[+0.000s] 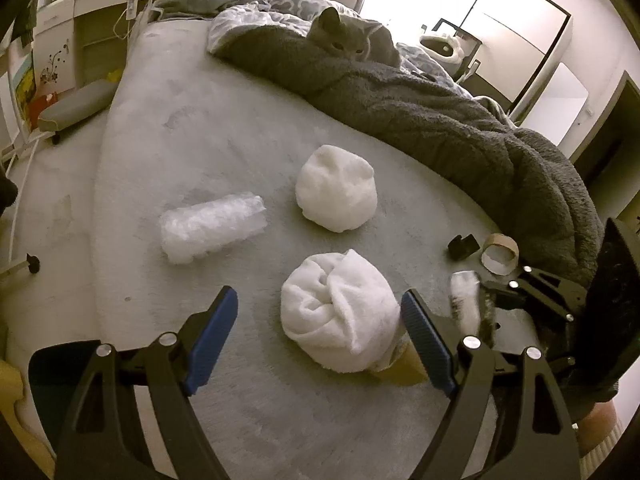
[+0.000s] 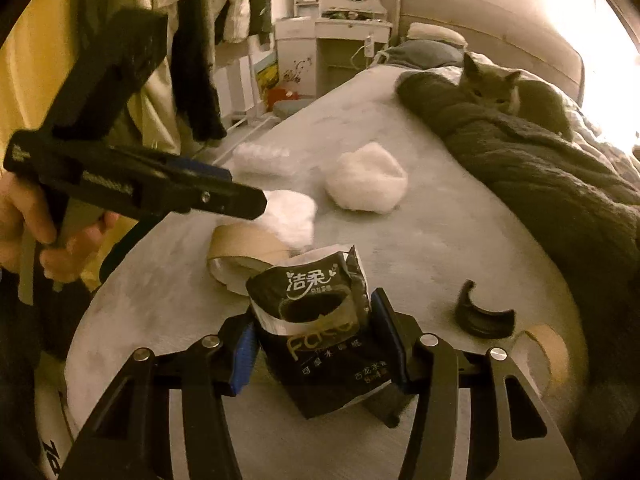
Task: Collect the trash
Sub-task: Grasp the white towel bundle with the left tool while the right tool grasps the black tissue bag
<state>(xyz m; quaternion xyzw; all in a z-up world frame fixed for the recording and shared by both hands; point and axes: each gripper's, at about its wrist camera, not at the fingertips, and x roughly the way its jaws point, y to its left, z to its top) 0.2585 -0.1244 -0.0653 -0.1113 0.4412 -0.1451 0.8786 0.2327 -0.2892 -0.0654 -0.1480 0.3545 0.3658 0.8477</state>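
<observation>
A black tissue wrapper point(image 2: 320, 320) lies on the grey bed cover point(image 2: 400, 220), the landmark here. It sits between the blue pads of the right gripper point(image 2: 316, 344), which appear pressed against both its sides, likely to lift it as trash. Just beyond the wrapper lies a cardboard tape ring point(image 2: 244, 256), and to its right a curved black piece point(image 2: 482, 316).

The left gripper point(image 1: 320, 332) is wide open, holding nothing, over a balled white cloth point(image 1: 336, 312) at the near edge of the cover, probably next.

Only the left view shows the bubble wrap roll point(image 1: 212, 224) clearly; only the right view shows the wrapper's print and the hand point(image 2: 36, 232) holding the other gripper. A grey cat point(image 1: 352, 38) watches from the blanket.
</observation>
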